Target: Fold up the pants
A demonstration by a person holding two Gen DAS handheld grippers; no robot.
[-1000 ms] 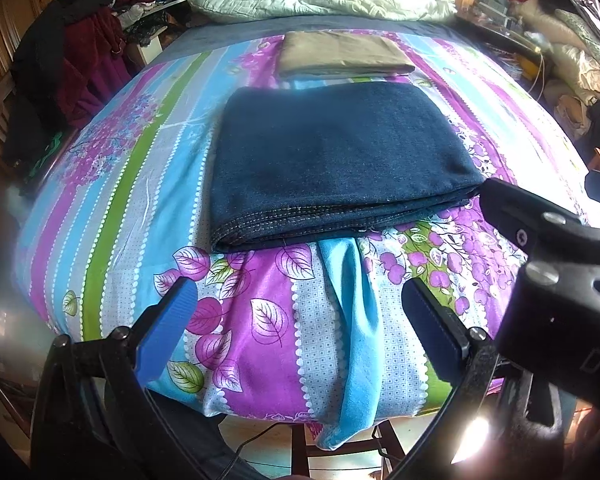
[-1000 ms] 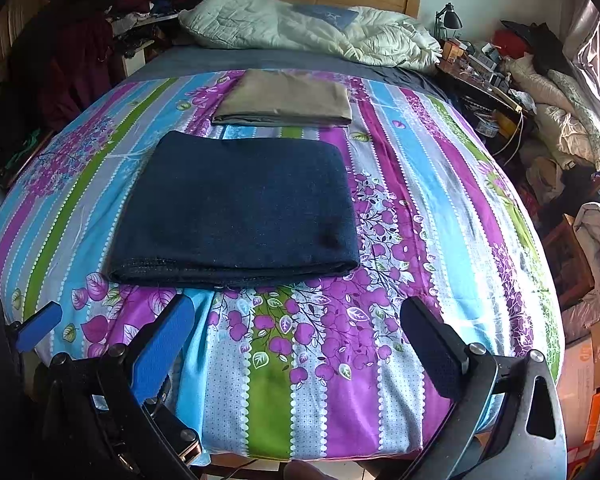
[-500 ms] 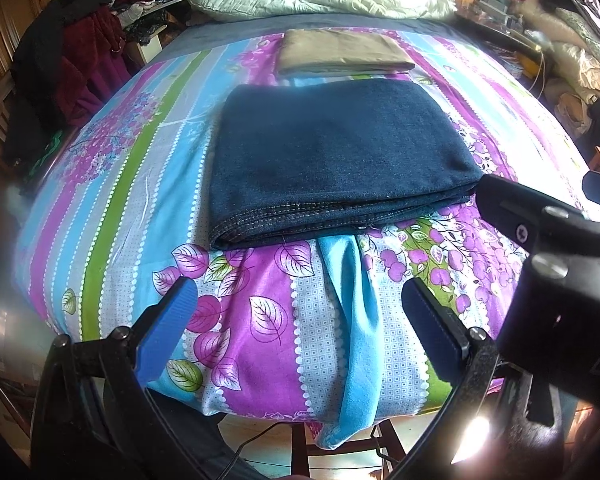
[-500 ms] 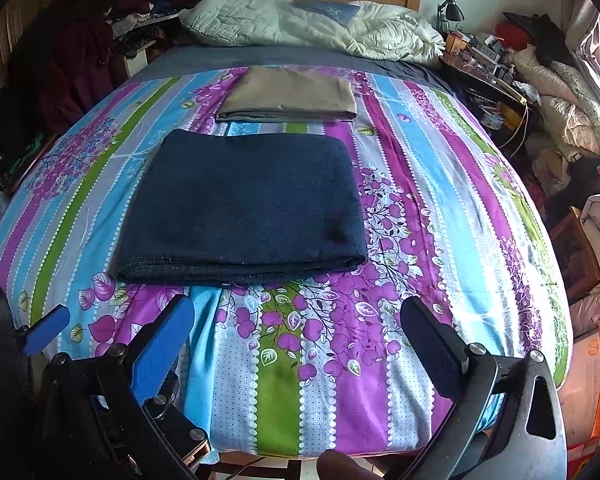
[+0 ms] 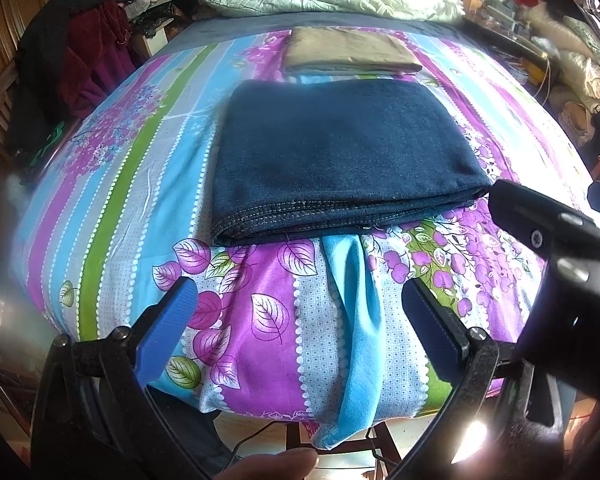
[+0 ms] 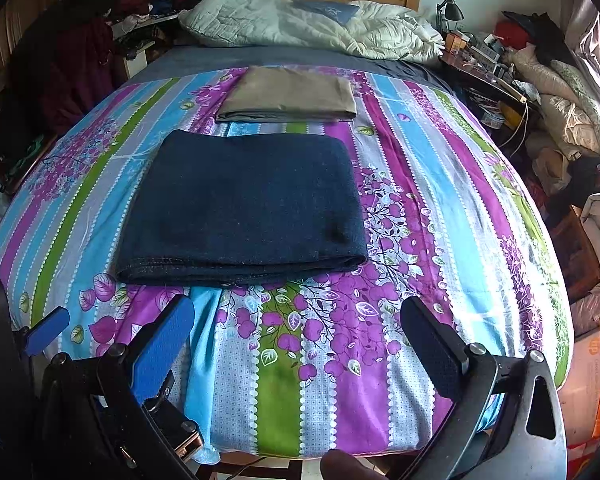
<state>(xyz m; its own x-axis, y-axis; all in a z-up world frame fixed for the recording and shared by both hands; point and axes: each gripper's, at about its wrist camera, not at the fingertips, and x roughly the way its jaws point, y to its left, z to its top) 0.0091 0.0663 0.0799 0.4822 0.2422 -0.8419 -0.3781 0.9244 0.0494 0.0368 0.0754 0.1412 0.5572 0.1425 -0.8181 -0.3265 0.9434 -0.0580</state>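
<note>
Dark blue denim pants [image 5: 340, 156] [image 6: 244, 204] lie folded into a flat rectangle on the striped floral bedspread [image 5: 112, 208] [image 6: 432, 184], stitched edge toward me. My left gripper [image 5: 300, 316] hovers open above the bed's near edge, short of the pants, nothing between its blue pads. Open too, my right gripper [image 6: 298, 336] hangs over the near edge, right of the pants' front edge. The right gripper's black body [image 5: 560, 272] shows in the left wrist view. The left gripper's blue pad [image 6: 46, 330] shows at the far left of the right wrist view.
A folded tan garment [image 5: 348, 50] [image 6: 290, 94] lies beyond the pants. A white quilt [image 6: 312, 26] is heaped at the headboard. Clothes pile up at left [image 5: 84, 48]; a cluttered nightstand [image 6: 484, 64], bags and boxes stand at right. A fingertip [image 5: 268, 466] shows at the bottom.
Both grippers have drawn back slightly from the bed and stay open. The pants lie as before.
</note>
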